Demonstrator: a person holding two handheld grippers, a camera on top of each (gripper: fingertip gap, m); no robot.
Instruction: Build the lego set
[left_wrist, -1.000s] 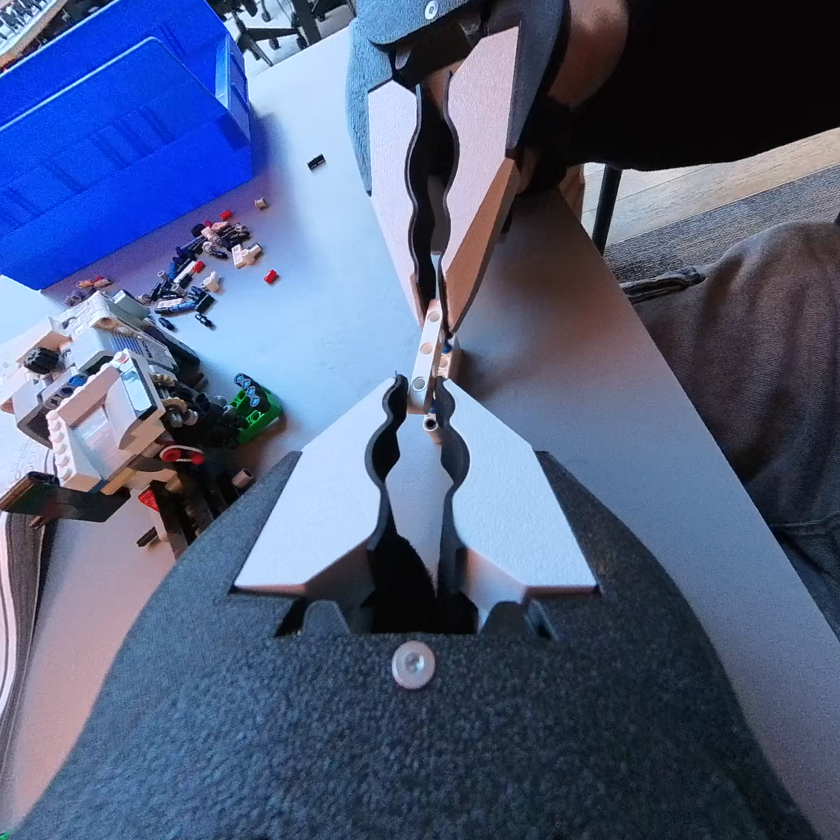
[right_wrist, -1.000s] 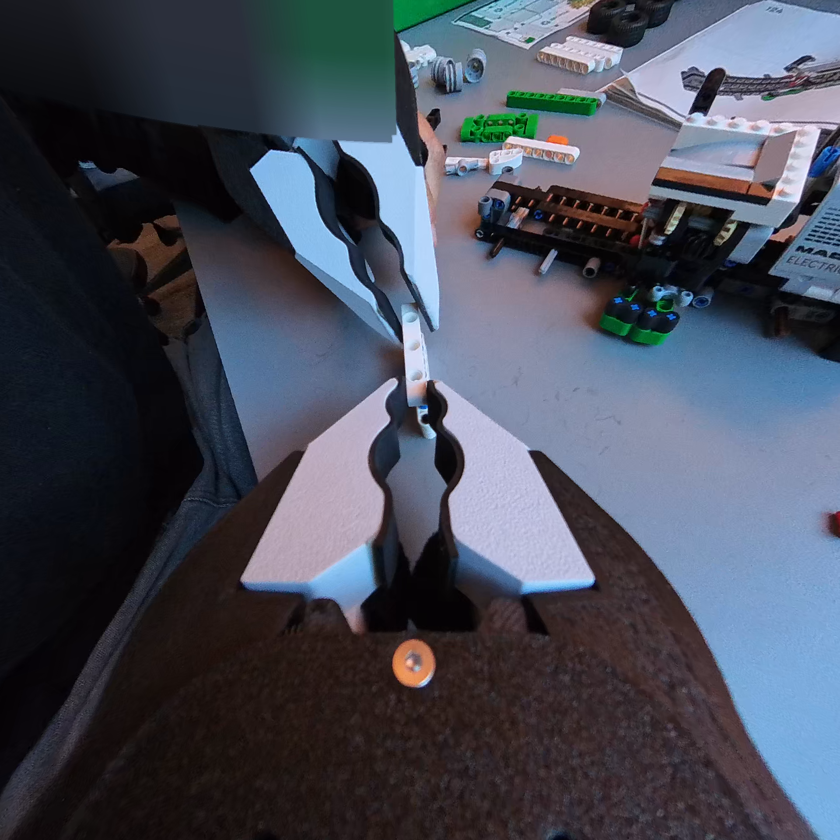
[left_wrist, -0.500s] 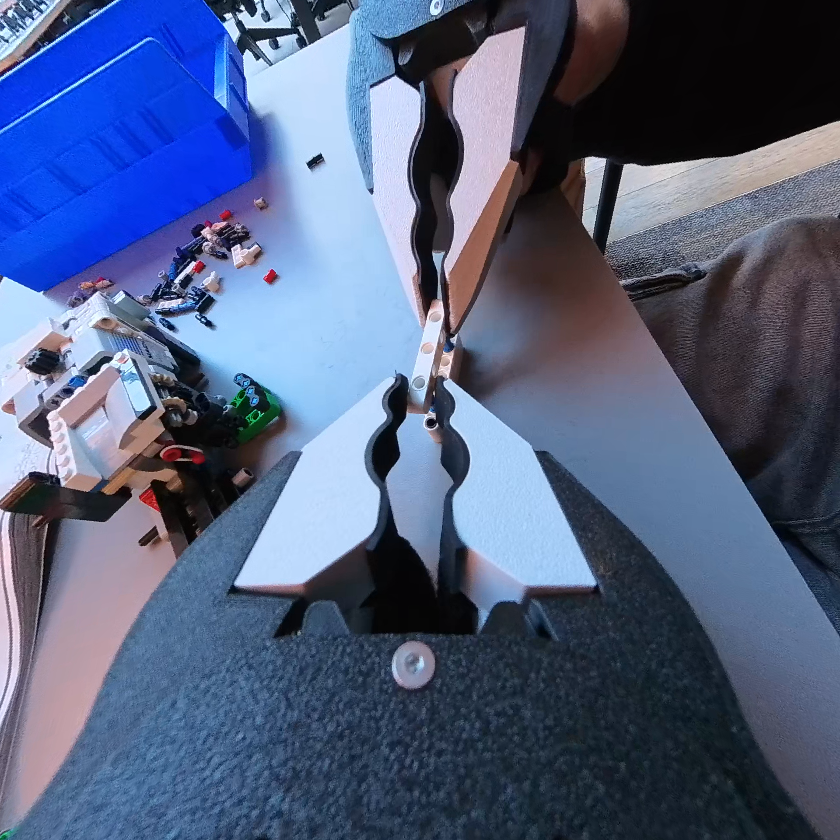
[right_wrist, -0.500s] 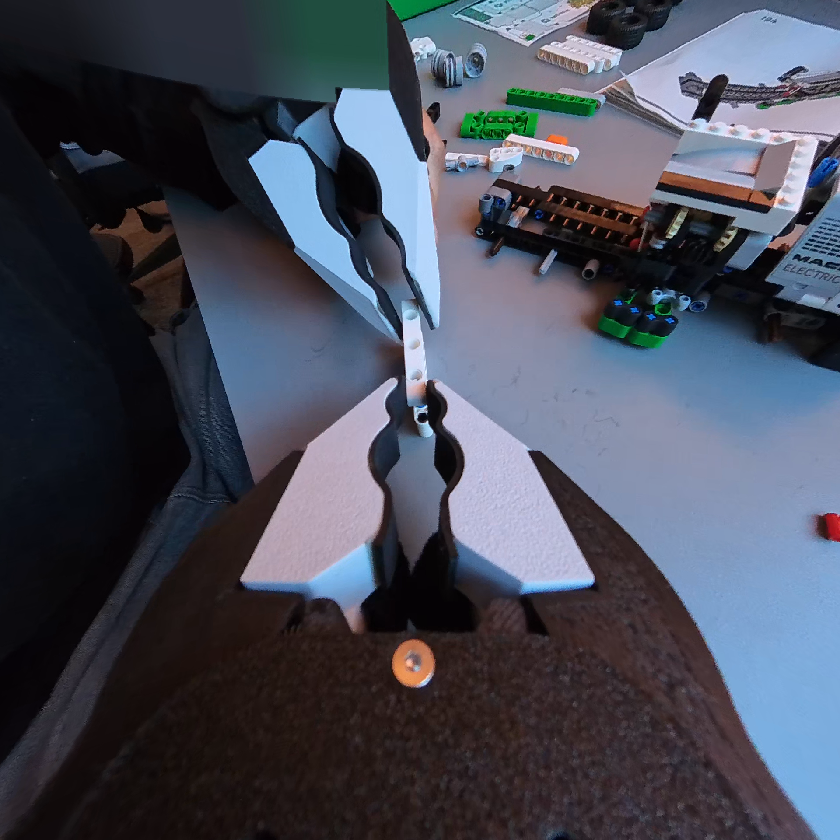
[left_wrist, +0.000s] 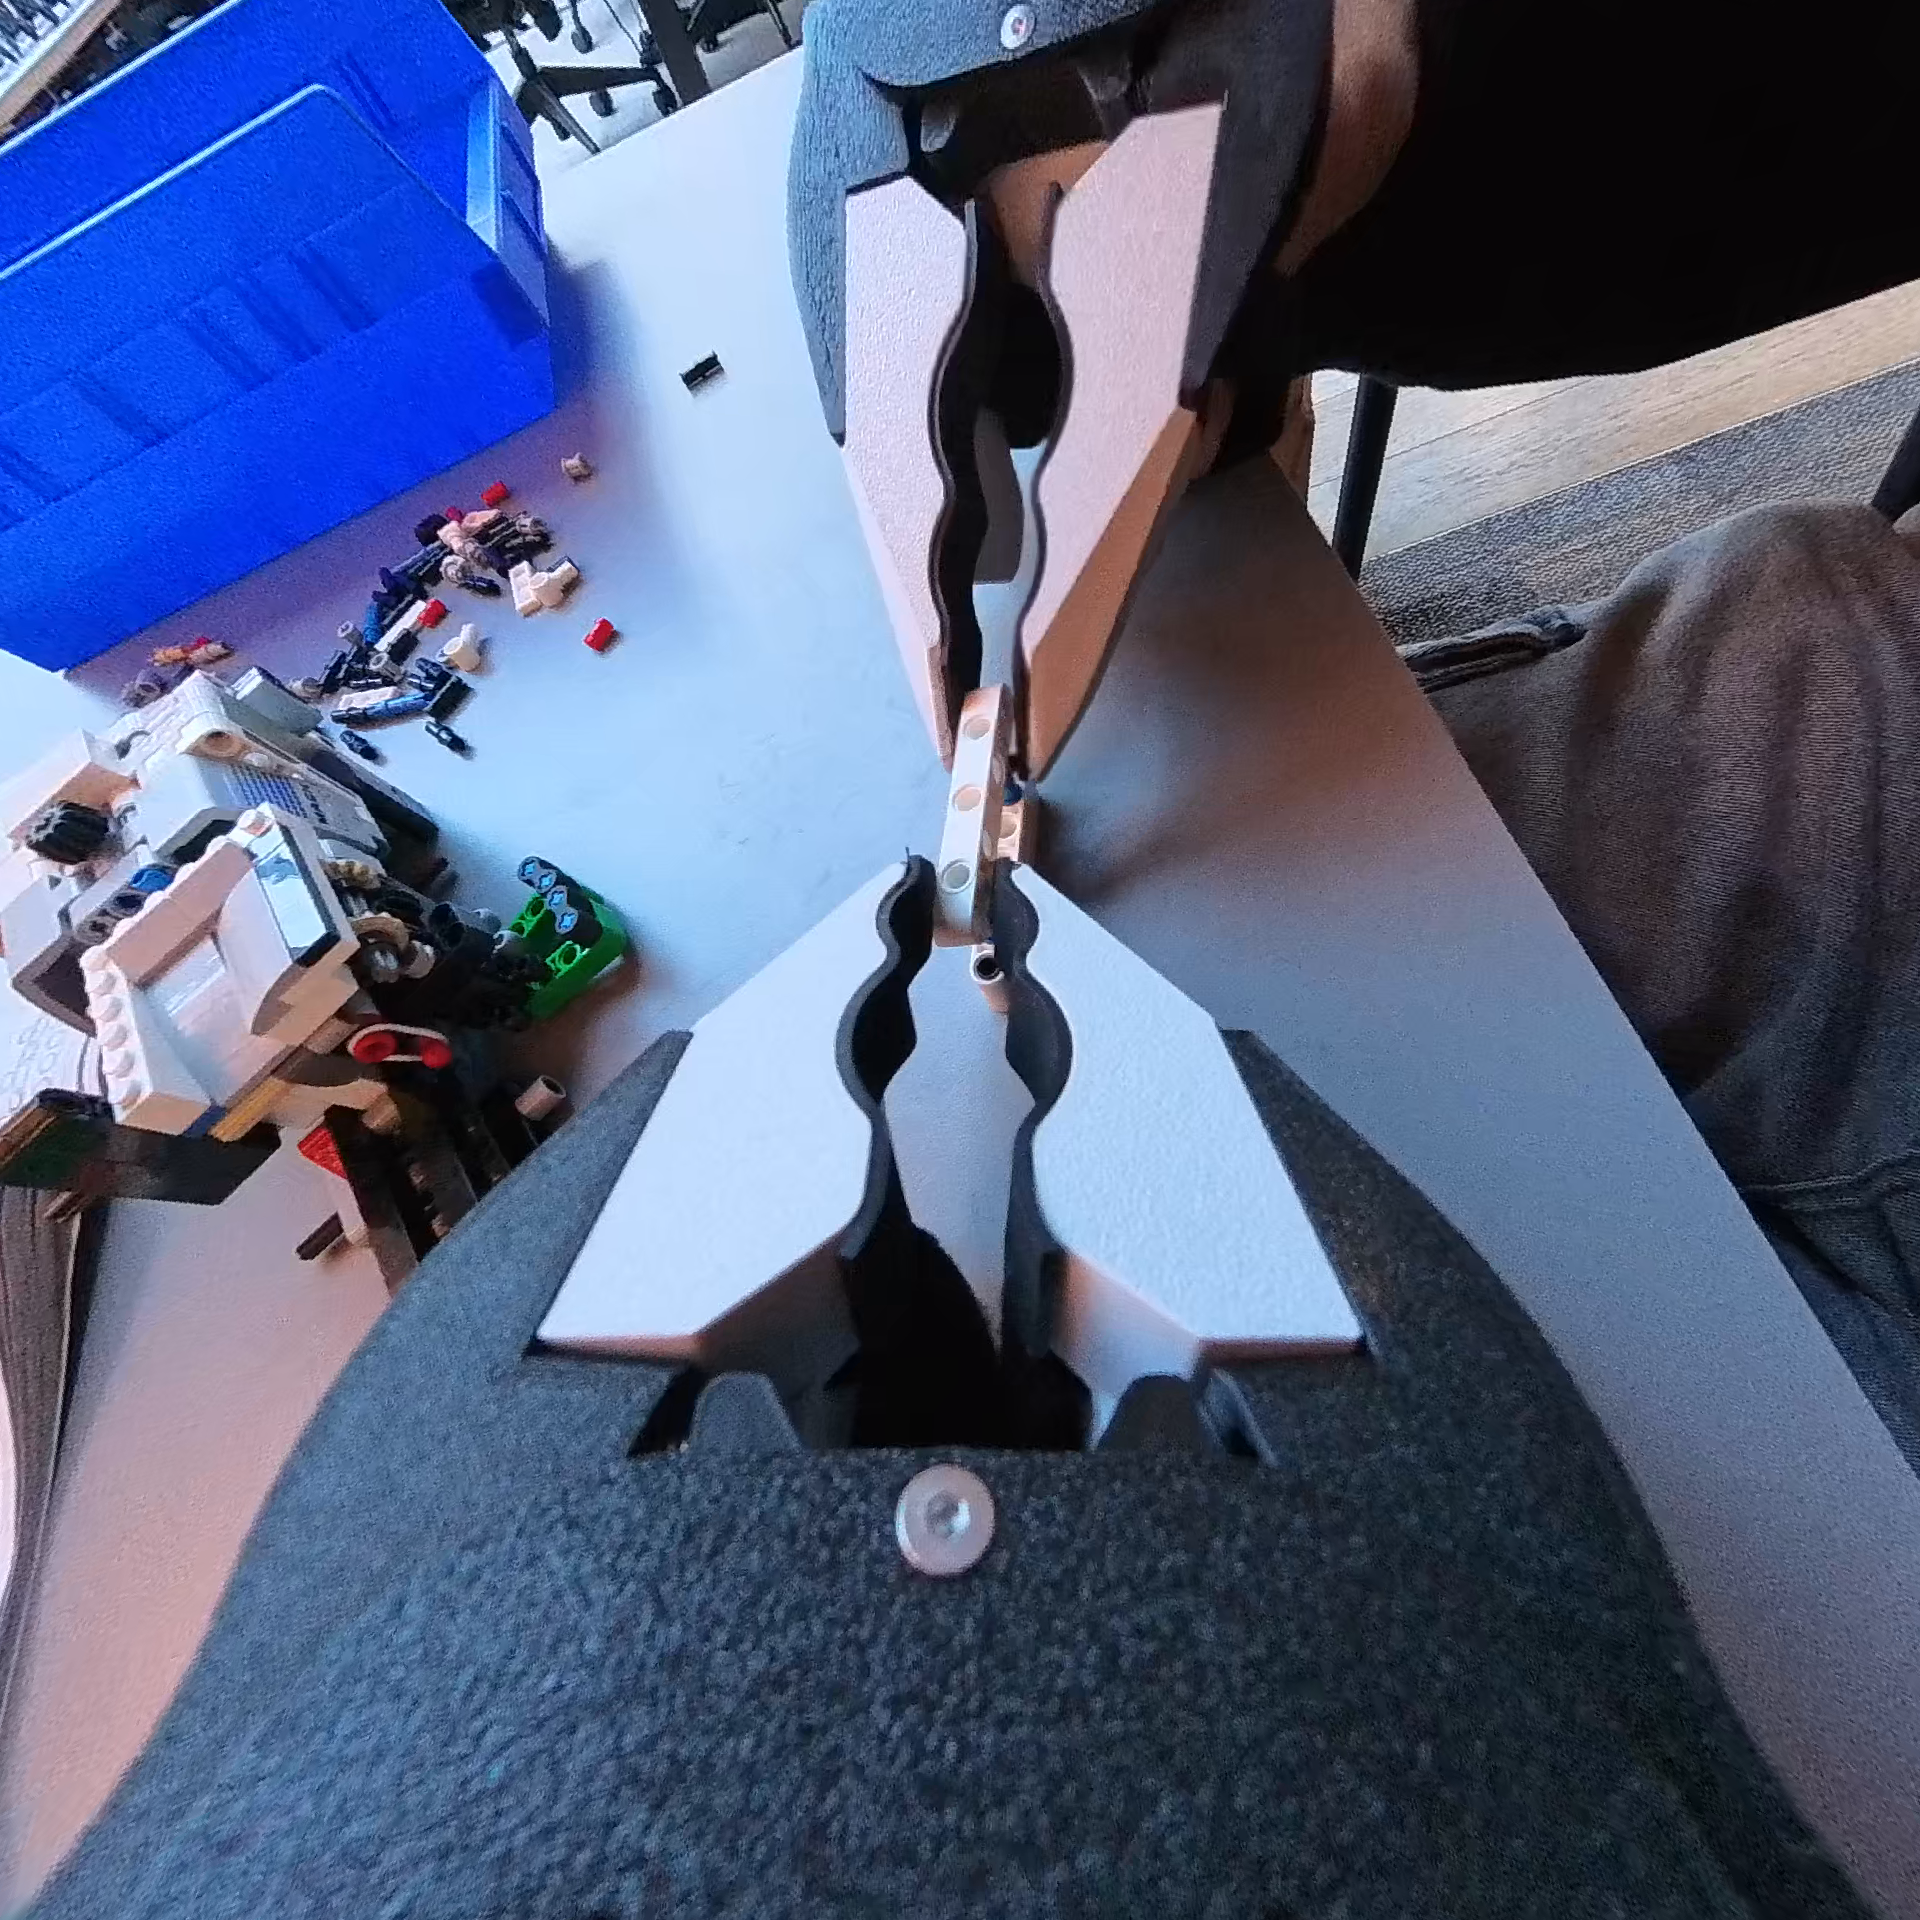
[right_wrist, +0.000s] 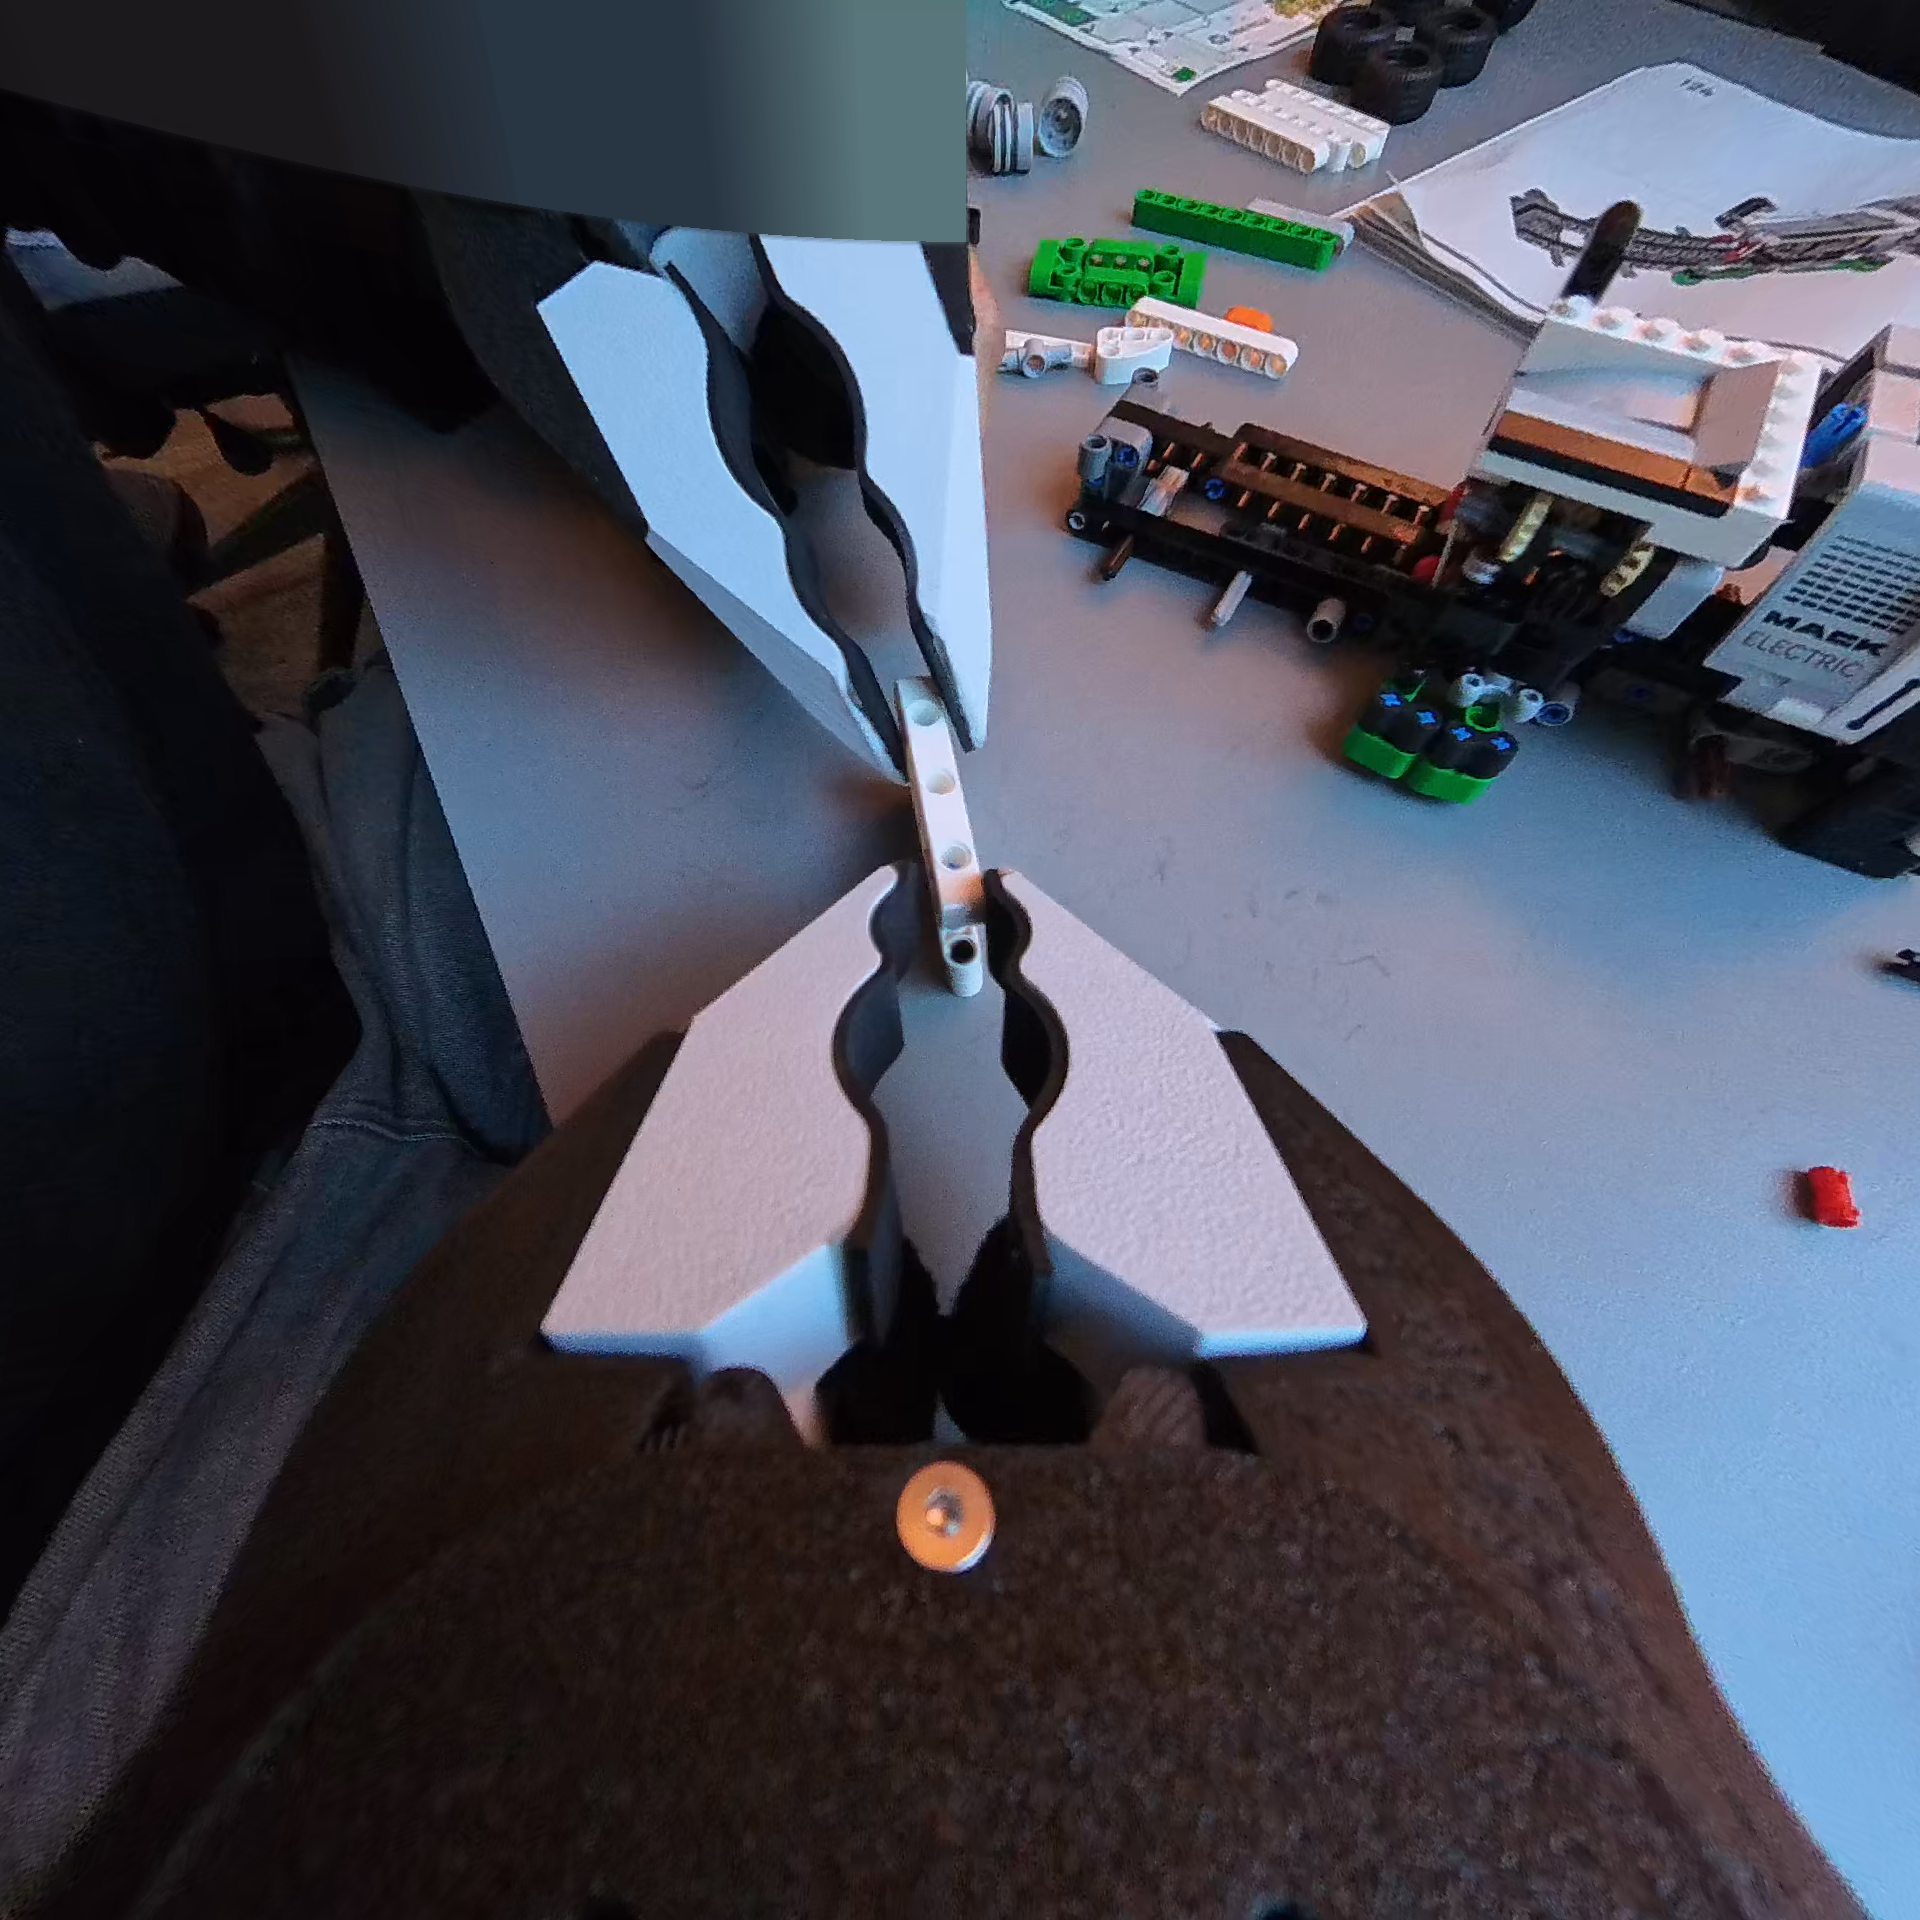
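**White beam held at both ends above the surface**

A short white Technic beam (left_wrist: 971, 821) with a row of round holes hangs in the air near the surface's (left_wrist: 1299, 935) front edge, one end pinched in the left tongs (left_wrist: 961, 914) and the other in the right tongs (right_wrist: 945, 914). Both pairs are nearly together, clamped on the beam's thin sides. A small pale connector with a dark bore (right_wrist: 964, 951) sits at the end nearest the right camera; holding both ends probably steadies the beam while that part is pressed home or lined up.

Farther off stands the half-built white and black truck (right_wrist: 1621, 457), with a green and black subassembly (right_wrist: 1429, 743) just before it. Loose pins (left_wrist: 436, 634) lie scattered near a blue bin (left_wrist: 260, 312), within easy reach.
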